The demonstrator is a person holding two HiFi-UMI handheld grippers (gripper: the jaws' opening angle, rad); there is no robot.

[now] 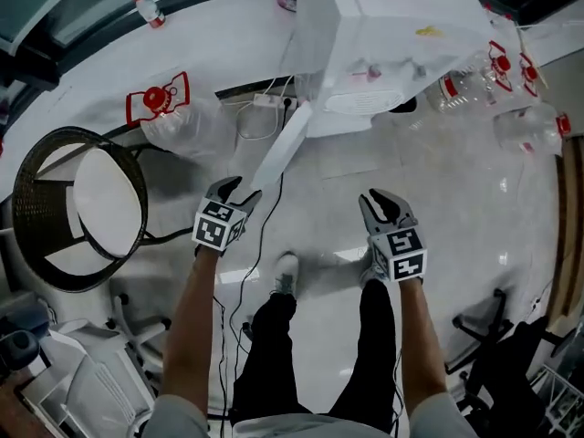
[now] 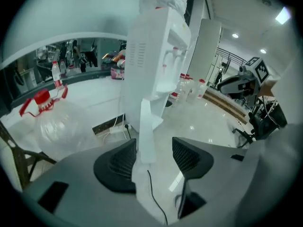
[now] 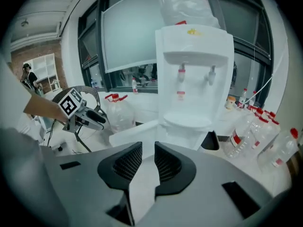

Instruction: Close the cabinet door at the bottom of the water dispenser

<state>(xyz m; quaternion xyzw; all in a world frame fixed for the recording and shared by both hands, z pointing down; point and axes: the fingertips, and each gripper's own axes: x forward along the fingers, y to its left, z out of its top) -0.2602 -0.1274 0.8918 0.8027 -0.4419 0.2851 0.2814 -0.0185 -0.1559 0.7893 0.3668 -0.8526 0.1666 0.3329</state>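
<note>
My left gripper [image 1: 243,190] jaws are spread, my right gripper [image 1: 375,199] jaws narrowly apart, both empty. The cabinet door [image 1: 283,146] stands open before them; the water dispenser [image 1: 365,44] hides its cabinet.

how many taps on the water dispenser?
2. Both sit in the recess on the front of the water dispenser, side by side in the right gripper view: left tap and right tap. None appears hidden.
</note>
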